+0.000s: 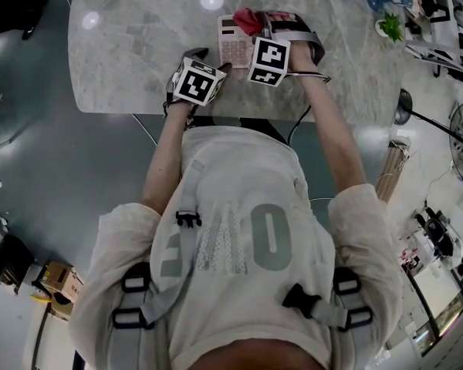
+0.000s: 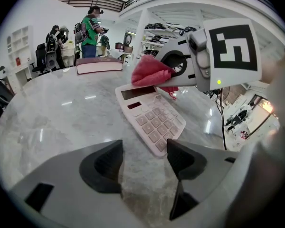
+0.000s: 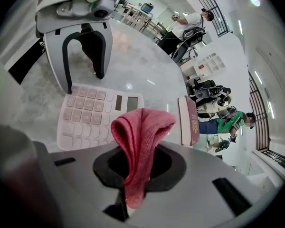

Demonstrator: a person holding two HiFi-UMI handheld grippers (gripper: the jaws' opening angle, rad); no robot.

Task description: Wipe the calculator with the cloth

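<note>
Right gripper is clamped on the red cloth — a bunched fold sticks out past the jaws and a short tail hangs below them. So the pick-up part is done.

The calculator lies flat on the marble bench, keys up, close to the person's edge, with its display end farthest from the person. The cloth is held at that display end. In the head view it covers the far end, and in the left gripper view it hangs right over the display strip. I can't tell if the cloth is actually pressing on the surface, because the fold hides the contact spot.

Left gripper has its jaws apart at a medium gap, with only bare bench between them. It sits at the calculator's near end, one jaw tip just beside the near corner. Whether it touches is unclear. My guess is that it's placed there to steady the calculator.

Progress, as a judgement: early. The cloth is in hand and brought to the calculator, and the wipe is at most begun at the display end. The keypad is fully uncovered, so the keys and the near end are left to cover. No dirt or streaks show, so wiped can't be told from unwiped.

A dark red book lies farther off on the bench — not involved.
</note>
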